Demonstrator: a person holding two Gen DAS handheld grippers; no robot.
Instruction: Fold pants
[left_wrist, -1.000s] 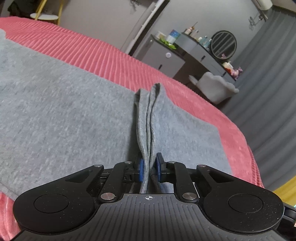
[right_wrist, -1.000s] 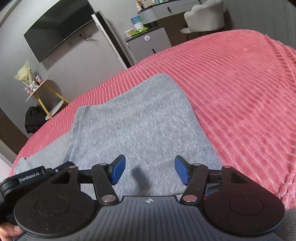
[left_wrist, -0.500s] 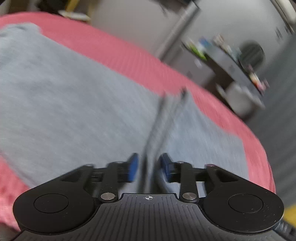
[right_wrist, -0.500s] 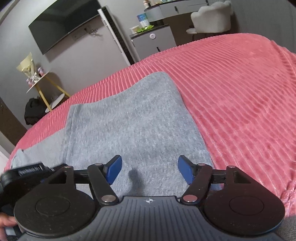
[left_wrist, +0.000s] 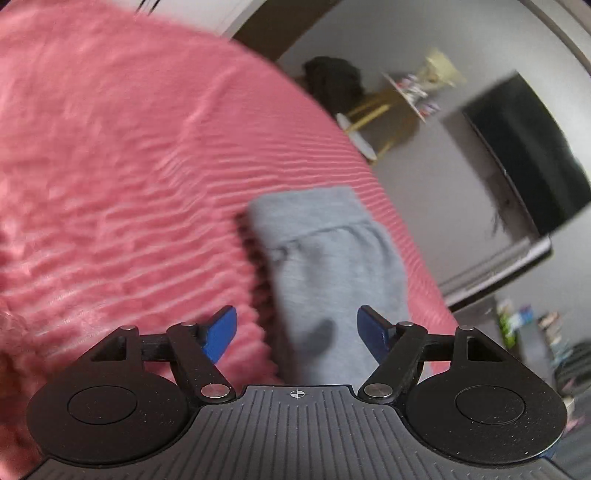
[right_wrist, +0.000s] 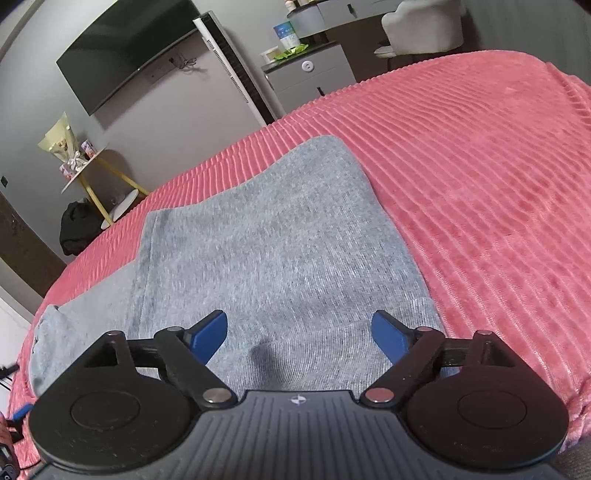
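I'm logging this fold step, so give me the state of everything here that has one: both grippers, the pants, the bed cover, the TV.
left gripper: open, holding nothing.
right gripper: open, holding nothing.
grey pants: folded over, lying flat on the bed cover.
pink bed cover: spread out under the pants.
TV: screen dark.

The left tongs (left_wrist: 297, 328) stood wide apart, their blue fingertips (left_wrist: 221, 330) gripping nothing, and the view along them was blurred. The right tongs (right_wrist: 299, 336) were likewise spread wide, with nothing between the blue fingertips (right_wrist: 208, 334), and pointed forward and slightly downward. Neither the hands nor the arms holding them could be seen clearly.
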